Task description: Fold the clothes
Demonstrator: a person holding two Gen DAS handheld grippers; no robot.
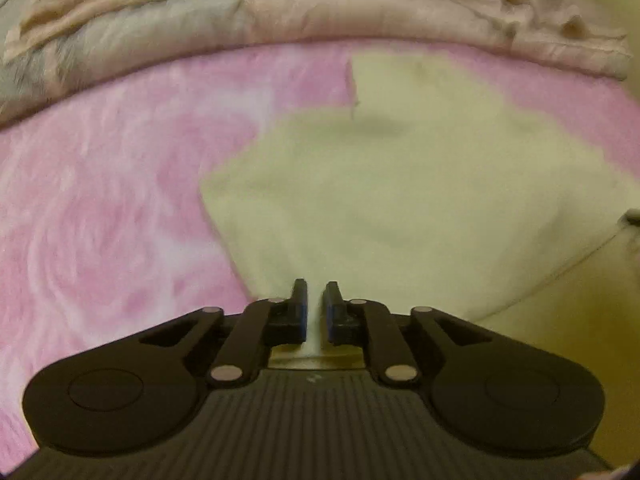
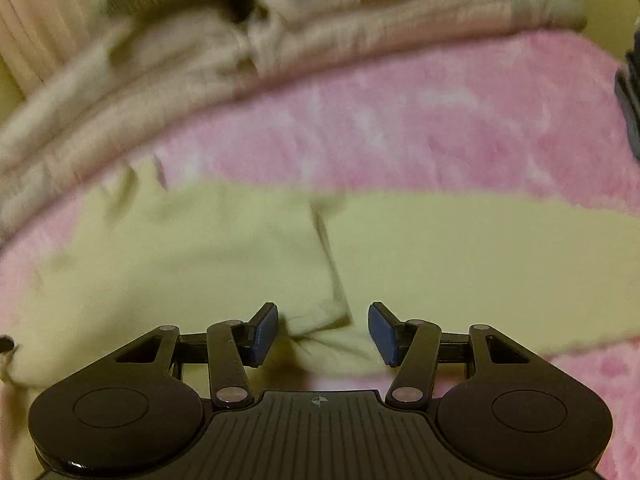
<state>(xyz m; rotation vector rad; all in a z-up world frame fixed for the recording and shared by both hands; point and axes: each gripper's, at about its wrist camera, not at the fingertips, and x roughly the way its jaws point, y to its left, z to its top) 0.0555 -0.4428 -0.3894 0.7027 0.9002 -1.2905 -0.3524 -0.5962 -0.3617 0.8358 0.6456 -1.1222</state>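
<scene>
Lying flat on a pink blanket (image 1: 100,200), the pale yellow garment (image 1: 400,200) fills the middle of both views, partly folded w/ one layer over another. Left claw (image 1: 316,304) is pinched nearly together on a thin ridge of the garment's near edge, cloth showing between the blue pads. Right claw (image 2: 323,330) has its fingers apart, hovering just over a bunched corner of the folded flap; can't tell if the pads touch the cloth.

Beyond the garment, a crumpled beige quilt (image 1: 320,12) lies along the far edge of the blanket, near but not touching the garment. Nothing sits between either claw and the cloth.

Left wrist view shows the garment's outline w/ a short vertical seam or notch at its far side and a curved hem at right. Right wrist view shows the folded flap's edge (image 2: 328,256) running toward the claw, plus a dark object (image 2: 630,104) at the far right edge, too cropped to identify. Same view: ribbed pale surface top left, blurred.

Blanket is fluffy, mottled pink and white. Lighting is warm, yellowish; both views are motion-blurred.
</scene>
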